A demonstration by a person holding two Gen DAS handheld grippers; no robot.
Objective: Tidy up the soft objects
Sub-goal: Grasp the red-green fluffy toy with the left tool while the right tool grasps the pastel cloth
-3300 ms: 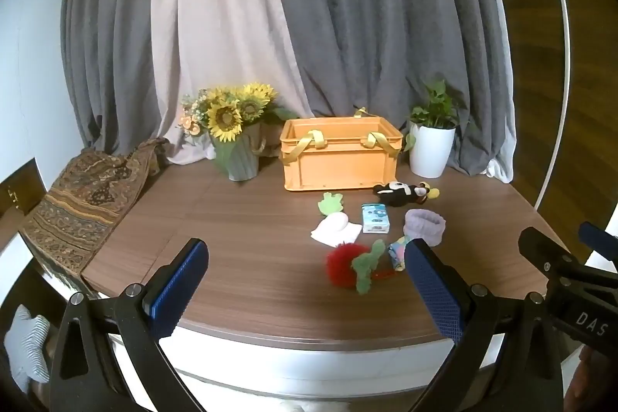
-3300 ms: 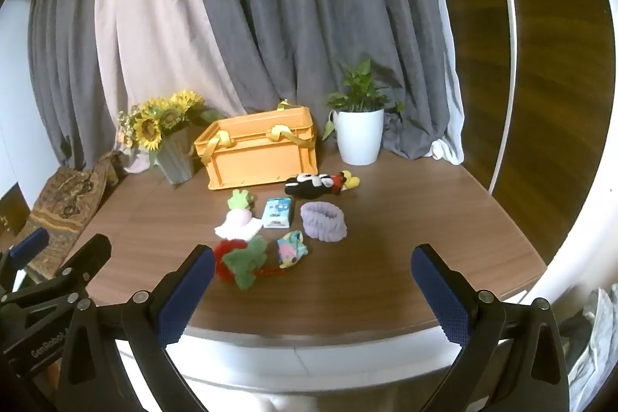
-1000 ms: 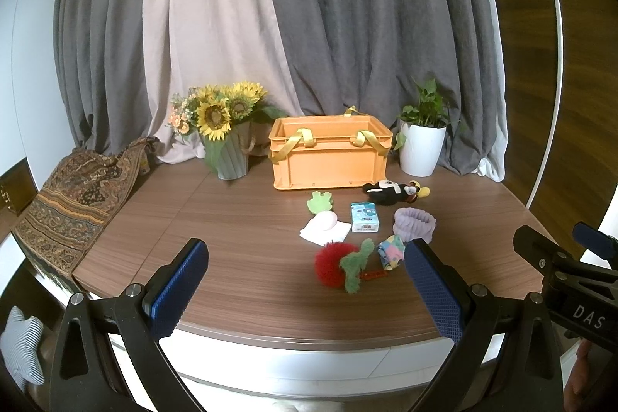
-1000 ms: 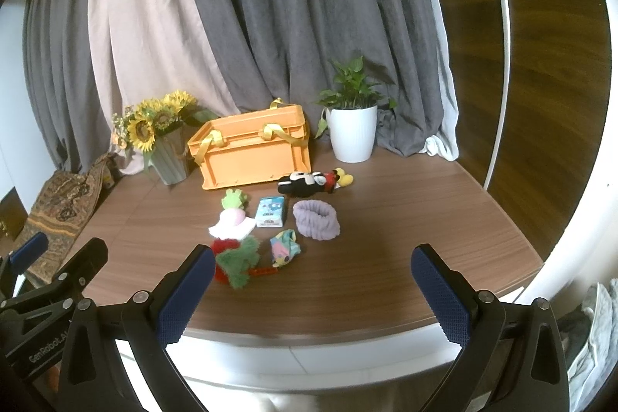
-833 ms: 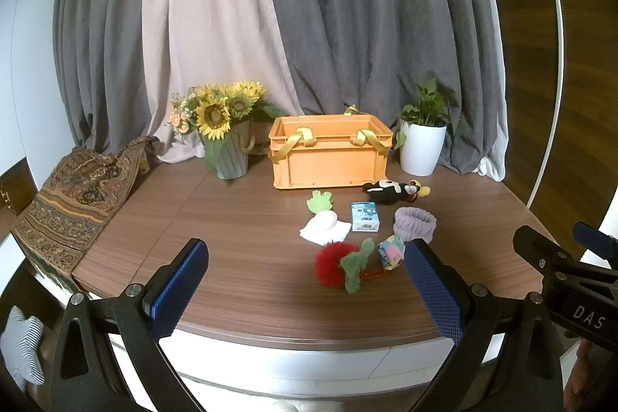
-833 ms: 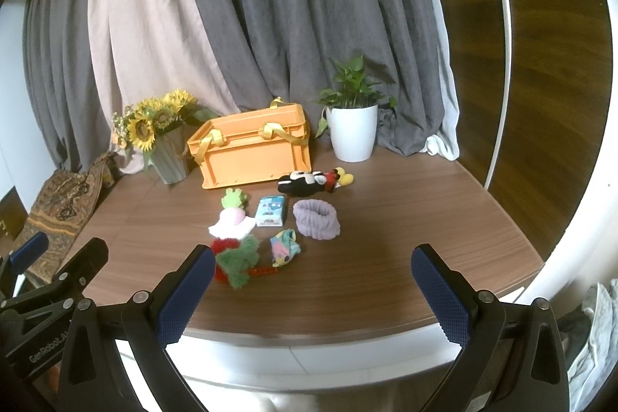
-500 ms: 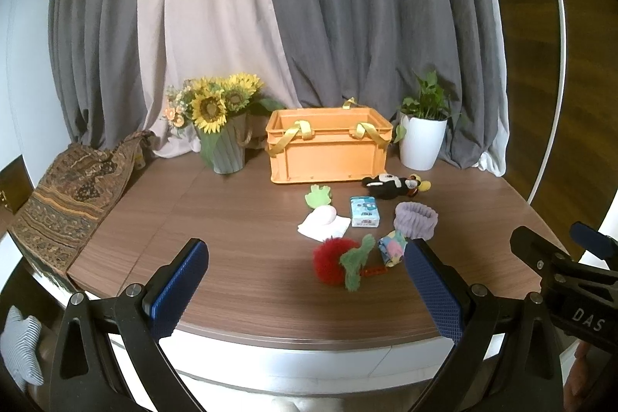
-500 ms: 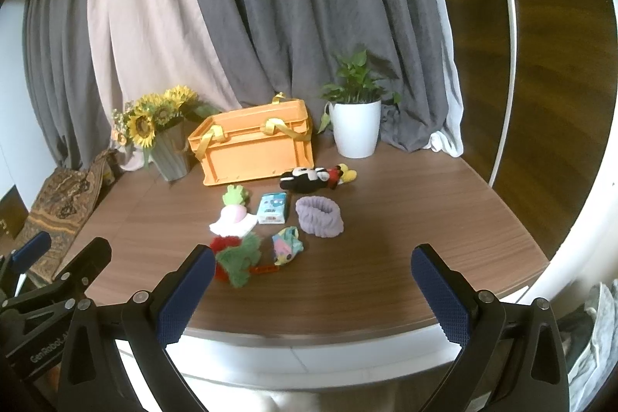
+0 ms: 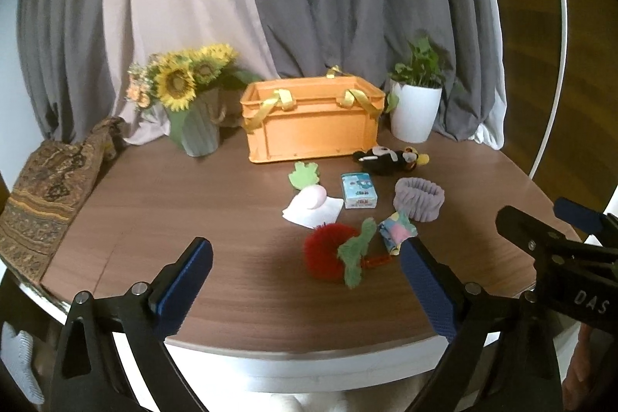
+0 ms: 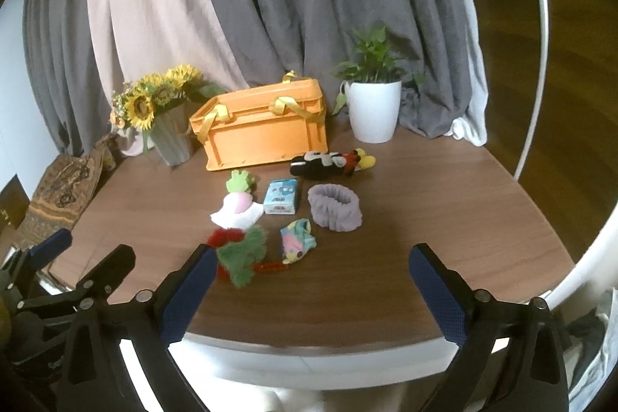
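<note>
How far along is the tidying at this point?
Nothing looks done yet: the mouse plush, purple band, tissue pack, radish toy and red pompom all lie on the table in front of the orange crate. Both left tongs and right tongs are open, holding nothing.

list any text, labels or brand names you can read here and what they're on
"DAS" - white letters on the black body of the right gripper, seen at the right edge of the left wrist view.
Print on the small blue packet - too small and blurred to read.
Lettering on the left gripper body, in the right wrist view's lower left corner - too dark to read.
</note>
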